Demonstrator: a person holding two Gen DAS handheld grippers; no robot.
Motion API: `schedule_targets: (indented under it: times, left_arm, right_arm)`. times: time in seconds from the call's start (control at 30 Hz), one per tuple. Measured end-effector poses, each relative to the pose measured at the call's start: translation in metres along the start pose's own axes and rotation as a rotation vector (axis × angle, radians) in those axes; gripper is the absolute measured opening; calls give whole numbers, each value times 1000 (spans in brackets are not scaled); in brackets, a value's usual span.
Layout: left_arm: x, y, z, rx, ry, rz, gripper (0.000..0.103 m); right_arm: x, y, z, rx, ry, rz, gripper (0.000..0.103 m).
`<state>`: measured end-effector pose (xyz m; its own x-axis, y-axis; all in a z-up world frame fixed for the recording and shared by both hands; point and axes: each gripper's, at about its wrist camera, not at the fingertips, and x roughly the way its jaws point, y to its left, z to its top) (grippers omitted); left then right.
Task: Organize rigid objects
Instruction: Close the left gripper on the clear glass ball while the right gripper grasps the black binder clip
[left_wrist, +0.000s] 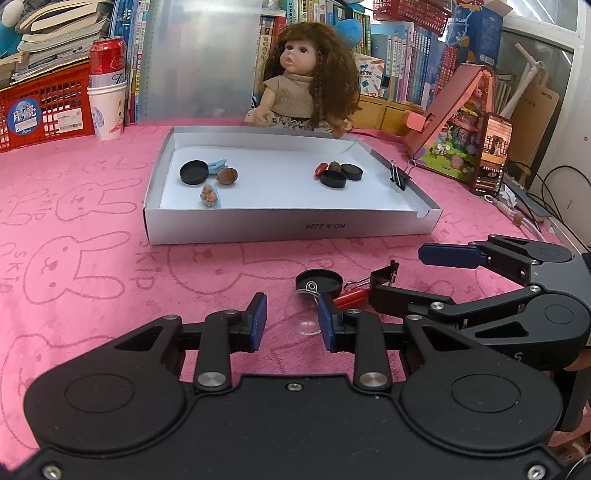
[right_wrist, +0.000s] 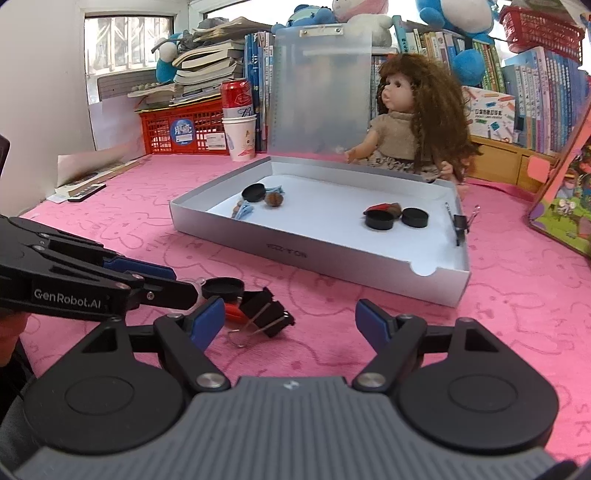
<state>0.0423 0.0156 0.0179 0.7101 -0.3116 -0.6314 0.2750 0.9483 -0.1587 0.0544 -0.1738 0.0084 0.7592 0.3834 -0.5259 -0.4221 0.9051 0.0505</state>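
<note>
A shallow white box (left_wrist: 288, 230) (right_wrist: 332, 251) on the pink cloth holds black caps (left_wrist: 193, 171) (right_wrist: 379, 220), nuts, a red piece and a binder clip (left_wrist: 398, 176) on its right wall. In front of it lie a black cap (left_wrist: 318, 282) (right_wrist: 222, 287), a clear suction cup (left_wrist: 306, 321), a red piece (left_wrist: 351, 297) (right_wrist: 235, 313) and a black binder clip (right_wrist: 264, 312) (left_wrist: 384, 275). My left gripper (left_wrist: 291, 321) is open around the suction cup. My right gripper (right_wrist: 290, 319) is open, just right of the binder clip, and it shows in the left wrist view (left_wrist: 399, 277).
A doll (left_wrist: 308, 81) (right_wrist: 413, 122) sits behind the box. A paper cup with a red can (left_wrist: 107, 107) (right_wrist: 240, 136) and a red crate (left_wrist: 40, 110) stand at the back left. A phone (left_wrist: 491, 155) and a picture book (right_wrist: 565, 206) stand on the right. Bookshelves line the back.
</note>
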Motion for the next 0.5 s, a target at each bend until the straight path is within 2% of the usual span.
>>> schedule_targets:
  times: [0.23, 0.37, 0.5]
  left_arm:
    - [-8, -5, -1, 32, -10, -35, 28]
    - [-7, -11, -2, 61, -18, -31, 29]
    - [-4, -11, -3, 54, -20, -16, 31]
  right_arm:
    - [4, 1, 0, 9, 4, 17, 71]
    - [6, 2, 0, 13, 9, 18, 52]
    - [6, 3, -1, 13, 10, 23, 45]
